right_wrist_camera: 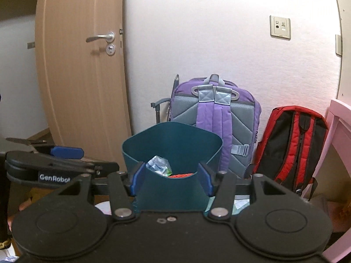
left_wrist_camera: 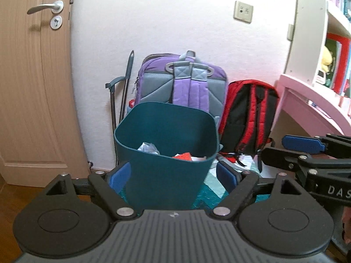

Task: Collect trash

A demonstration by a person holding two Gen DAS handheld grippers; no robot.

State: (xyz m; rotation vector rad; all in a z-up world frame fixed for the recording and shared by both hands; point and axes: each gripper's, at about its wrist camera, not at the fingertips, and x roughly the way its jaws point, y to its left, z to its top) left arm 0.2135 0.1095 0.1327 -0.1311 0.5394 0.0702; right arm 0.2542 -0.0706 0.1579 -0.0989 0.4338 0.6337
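Trash sits in the teal bin [left_wrist_camera: 166, 153] that fills the middle of our left wrist view: crumpled white paper [left_wrist_camera: 148, 148] and a red scrap [left_wrist_camera: 183, 156] lie inside it. Our left claw [left_wrist_camera: 173, 177] is spread wide, its blue pads [left_wrist_camera: 119, 177] standing at either side of the bin's wall; we cannot tell whether they touch it. Behind the bin a purple backpack [left_wrist_camera: 182, 81] and a red backpack [left_wrist_camera: 249, 114] lean on the white wall, with a pink desk [left_wrist_camera: 307, 100] at the right and a wooden door [left_wrist_camera: 35, 76] at the left. The right claw [left_wrist_camera: 307, 146] reaches in from the right edge. From the right wrist view, our right claw [right_wrist_camera: 172, 178] also stands spread, the bin [right_wrist_camera: 173, 188] between its pads, contact unclear. Crumpled paper [right_wrist_camera: 159, 164] shows inside. The left claw [right_wrist_camera: 65, 153] lies at the left, apart from the bin.
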